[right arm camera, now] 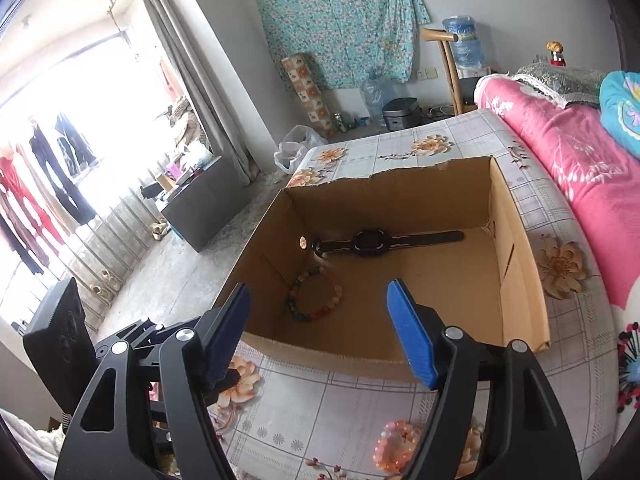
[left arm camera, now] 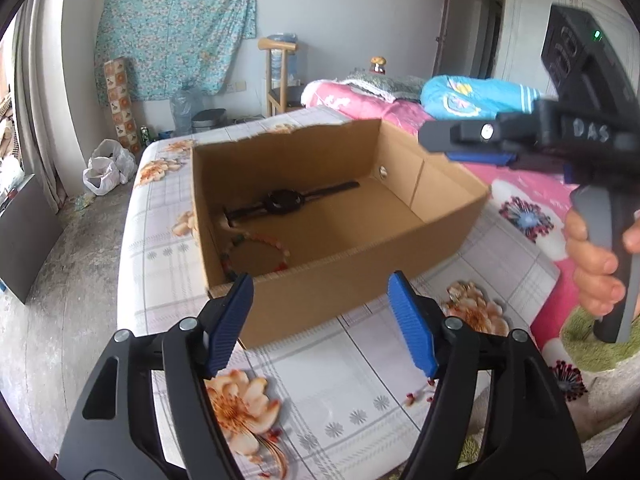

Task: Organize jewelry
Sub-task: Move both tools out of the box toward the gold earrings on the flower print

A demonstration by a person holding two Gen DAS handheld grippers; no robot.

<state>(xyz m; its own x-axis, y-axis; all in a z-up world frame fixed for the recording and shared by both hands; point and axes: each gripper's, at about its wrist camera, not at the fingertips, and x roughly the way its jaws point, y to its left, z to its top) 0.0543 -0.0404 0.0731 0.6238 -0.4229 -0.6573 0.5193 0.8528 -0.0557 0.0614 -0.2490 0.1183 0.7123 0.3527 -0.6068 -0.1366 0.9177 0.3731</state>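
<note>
An open cardboard box [left arm camera: 352,292] [right arm camera: 520,280] stands on the flowered bed sheet. Inside lie a black wristwatch [left arm camera: 284,200] [right arm camera: 370,242] and a multicoloured bead bracelet [left arm camera: 256,254] [right arm camera: 314,296]. A pink bead bracelet [right arm camera: 394,446] lies on the sheet in front of the box, below my right gripper. My left gripper [left arm camera: 320,324] is open and empty, just short of the box's near wall. My right gripper [right arm camera: 320,332] is open and empty, above the box's near edge; it also shows in the left wrist view [left arm camera: 440,144], held in a hand.
A pink quilt [right arm camera: 580,160] and a blue pillow [left arm camera: 476,96] lie on the bed to the right. The bed's edge drops to a grey floor on the left, with a white plastic bag [left arm camera: 106,166], a dark cabinet [right arm camera: 204,204] and a wooden chair [left arm camera: 276,76].
</note>
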